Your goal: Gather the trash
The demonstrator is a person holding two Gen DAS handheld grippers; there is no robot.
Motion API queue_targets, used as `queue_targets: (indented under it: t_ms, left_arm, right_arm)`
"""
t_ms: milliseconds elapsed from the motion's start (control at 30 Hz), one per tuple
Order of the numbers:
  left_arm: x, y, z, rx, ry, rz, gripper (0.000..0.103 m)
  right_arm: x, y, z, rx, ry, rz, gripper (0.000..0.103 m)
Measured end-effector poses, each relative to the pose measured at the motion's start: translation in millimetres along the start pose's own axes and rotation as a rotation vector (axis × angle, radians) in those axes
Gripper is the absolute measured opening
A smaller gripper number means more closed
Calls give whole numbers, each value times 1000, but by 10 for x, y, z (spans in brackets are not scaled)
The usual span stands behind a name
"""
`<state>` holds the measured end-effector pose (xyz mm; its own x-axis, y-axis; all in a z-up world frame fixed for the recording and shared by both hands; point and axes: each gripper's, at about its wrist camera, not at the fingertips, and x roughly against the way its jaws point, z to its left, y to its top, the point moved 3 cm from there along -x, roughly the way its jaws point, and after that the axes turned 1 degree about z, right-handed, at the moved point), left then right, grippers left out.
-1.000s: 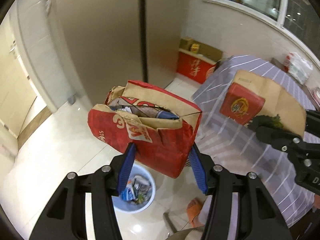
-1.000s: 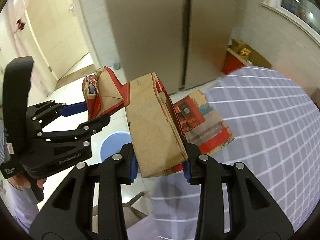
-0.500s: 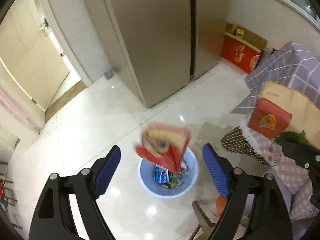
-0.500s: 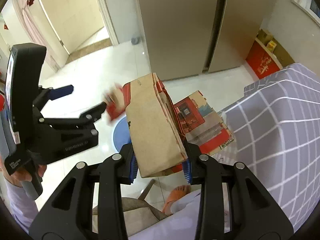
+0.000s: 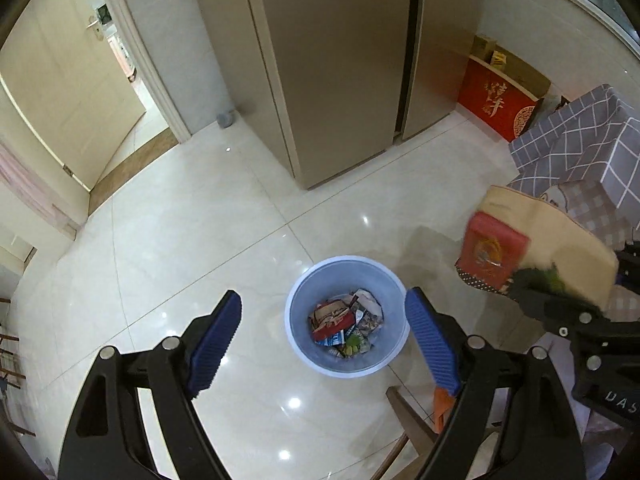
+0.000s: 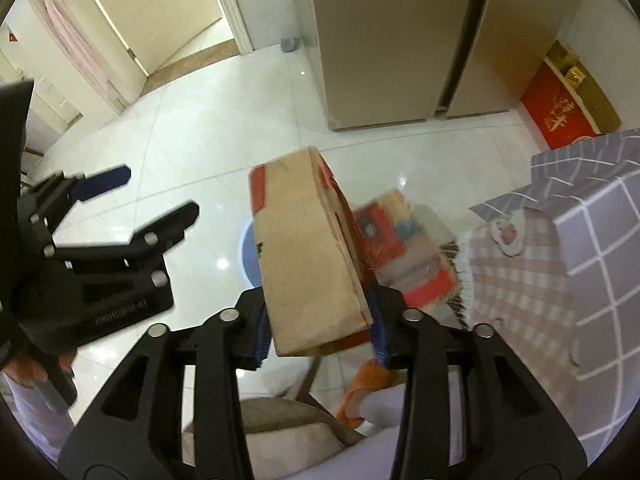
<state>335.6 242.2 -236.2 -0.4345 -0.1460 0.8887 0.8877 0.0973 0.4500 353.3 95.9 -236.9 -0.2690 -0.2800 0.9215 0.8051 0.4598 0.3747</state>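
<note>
My left gripper (image 5: 324, 338) is open and empty, held above a blue trash bin (image 5: 347, 315) on the white floor. The bin holds a crumpled red paper bag (image 5: 332, 320) and other wrappers. My right gripper (image 6: 320, 328) is shut on a flattened brown and red cardboard box (image 6: 308, 252); the same box shows at the right of the left wrist view (image 5: 536, 252). The bin's rim (image 6: 244, 252) peeks out left of the box in the right wrist view. The left gripper (image 6: 100, 216) shows there at the left, open.
A tall beige fridge (image 5: 340, 60) stands behind the bin. A table with a grey checked cloth (image 5: 588, 152) is at the right, with a red box (image 5: 500, 104) by the wall. A chair (image 5: 412, 420) and a foot in an orange slipper (image 6: 364, 384) are below. An open doorway (image 5: 80, 92) is at the left.
My left gripper opened and let go of the red paper bag, which fell into the blue bin. Both views tilted down toward the floor. The right gripper kept its hold on the cardboard box.
</note>
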Motion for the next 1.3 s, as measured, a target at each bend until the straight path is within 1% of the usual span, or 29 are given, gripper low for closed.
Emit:
queue_targets:
  t_ms: [33, 67, 133, 167, 233, 500, 667, 767, 867, 967, 1000, 1167, 1300]
  left_arm:
    - [2, -32, 30, 2, 3, 1, 82]
    - [-1, -47, 63, 4, 6, 2, 82]
    - [-8, -63, 119, 11, 12, 6, 82]
    - [-12, -72, 145, 15, 18, 7, 82]
    - [-14, -95, 177, 24, 24, 8, 82]
    - [5, -194, 152, 37, 11, 20, 82]
    - [107, -289, 89, 37, 10, 10, 82]
    - [216, -340, 60, 47, -2, -9, 82]
    - [367, -383, -1, 54, -13, -36, 82]
    - [597, -429, -108, 49, -33, -85, 84]
    - [686, -444, -151, 45, -38, -105, 87]
    - [1076, -468, -369, 21, -65, -187, 87]
    - [1405, -519, -604, -14, -85, -257, 88]
  right_arm:
    - [7, 25, 29, 0, 2, -16, 64]
    - [32, 33, 73, 10, 6, -37, 73]
    - [84, 66, 146, 39, 5, -86, 75]
    - [92, 65, 172, 51, 4, -93, 76]
    - [80, 46, 208, 63, 14, -80, 76]
    - [38, -117, 140, 29, 2, -31, 76]
    - [165, -265, 100, 6, -2, -48, 76]
    - [317, -356, 32, -34, -22, -88, 76]
    - [513, -445, 12, -62, -32, -150, 76]
    - [727, -542, 17, -74, -73, -214, 76]
    - [792, -573, 13, -77, -85, -232, 76]
    - [1115, -767, -8, -121, -130, -303, 76]
    - [1384, -973, -121, -184, -156, -366, 79]
